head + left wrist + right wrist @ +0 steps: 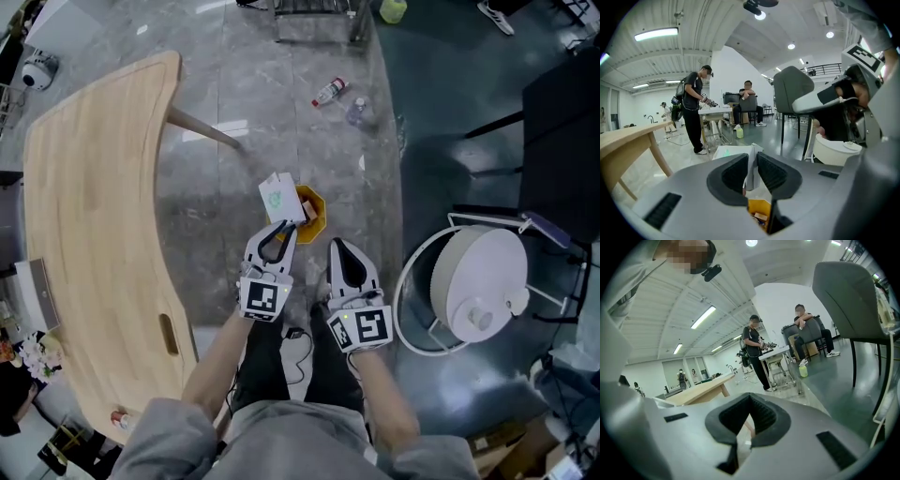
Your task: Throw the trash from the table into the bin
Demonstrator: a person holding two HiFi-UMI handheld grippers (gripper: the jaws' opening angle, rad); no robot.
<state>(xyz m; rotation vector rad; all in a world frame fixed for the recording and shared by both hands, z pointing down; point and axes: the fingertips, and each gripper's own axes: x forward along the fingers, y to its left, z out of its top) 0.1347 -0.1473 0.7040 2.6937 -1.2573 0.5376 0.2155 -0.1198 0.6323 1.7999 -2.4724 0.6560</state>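
Observation:
My left gripper (283, 226) is shut on a white piece of paper trash with green print (277, 197), holding it over the rim of a small yellow bin (313, 214) on the floor. In the left gripper view the white paper (751, 165) stands pinched between the dark pads, with the yellow bin (760, 209) showing below them. To its right my right gripper (337, 246) is shut and empty, beside the bin. Its jaws (749, 412) meet at the tips with nothing between them.
The curved wooden table (94, 234) runs along the left. A plastic bottle (329, 91) and a clear one (357, 112) lie on the floor beyond the bin. A white round appliance in a wire frame (478, 281) stands at the right. People stand and sit far off.

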